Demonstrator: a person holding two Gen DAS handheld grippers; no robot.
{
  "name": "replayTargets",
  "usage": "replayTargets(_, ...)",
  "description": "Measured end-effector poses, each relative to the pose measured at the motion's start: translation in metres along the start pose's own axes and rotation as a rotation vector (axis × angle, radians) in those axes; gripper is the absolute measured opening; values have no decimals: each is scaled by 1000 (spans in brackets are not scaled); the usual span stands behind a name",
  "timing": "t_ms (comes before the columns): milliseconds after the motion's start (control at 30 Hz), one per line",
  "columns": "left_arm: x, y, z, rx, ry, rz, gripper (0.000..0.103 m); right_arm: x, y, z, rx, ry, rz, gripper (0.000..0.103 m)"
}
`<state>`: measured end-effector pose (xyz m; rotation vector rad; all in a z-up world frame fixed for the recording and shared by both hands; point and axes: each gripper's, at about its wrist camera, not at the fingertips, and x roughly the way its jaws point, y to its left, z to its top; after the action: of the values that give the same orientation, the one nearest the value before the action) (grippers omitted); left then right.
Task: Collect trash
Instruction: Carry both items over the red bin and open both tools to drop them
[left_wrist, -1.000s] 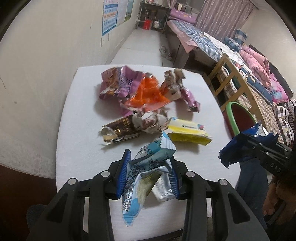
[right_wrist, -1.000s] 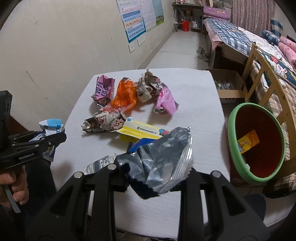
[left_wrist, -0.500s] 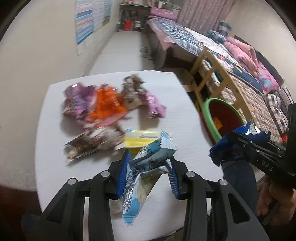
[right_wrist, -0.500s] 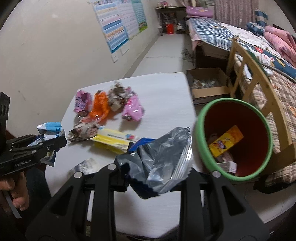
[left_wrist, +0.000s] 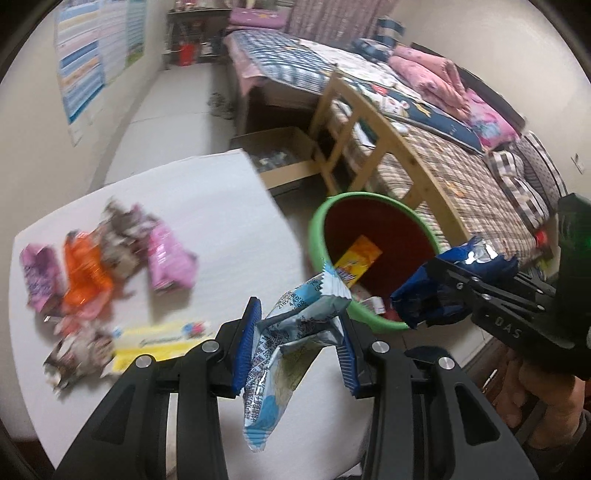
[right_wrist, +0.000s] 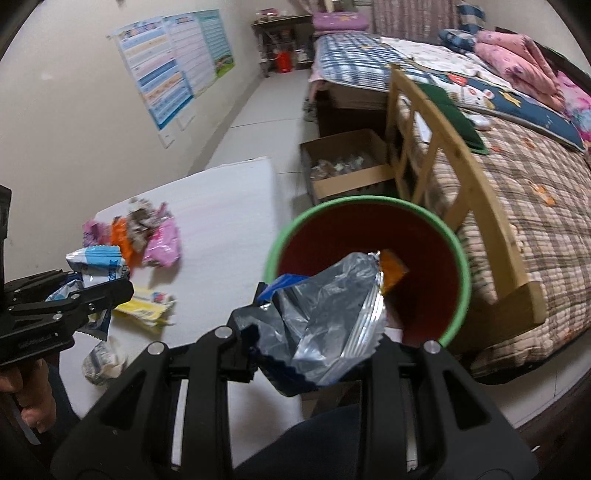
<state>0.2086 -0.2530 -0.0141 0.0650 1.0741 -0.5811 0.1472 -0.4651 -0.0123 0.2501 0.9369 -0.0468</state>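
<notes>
A: Two claws up. Bed (right_wrist: 517, 177) beyond them, table (left_wrist: 207, 206) left, bin (right_wrist: 369, 236) just ahead of right claw (right_wrist: 314, 332).
B: Grips?
A: Right clamped tight on a silver-blue bag (right_wrist: 325, 314); left claw (left_wrist: 295, 347) part-closed on a blue-white wrapper (left_wrist: 288, 343). Wrapper pile (left_wrist: 107, 258) far left.

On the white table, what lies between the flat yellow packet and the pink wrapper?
Nothing: in the right wrist view a bare strip of white table separates the yellow packet from the pink wrapper. The blurred left wrist view agrees.
</notes>
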Motion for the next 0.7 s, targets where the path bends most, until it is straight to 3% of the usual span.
replayTargets(700, 96, -89, 69, 89, 65, -119, 37, 46, -83, 11, 42, 58, -80, 28)
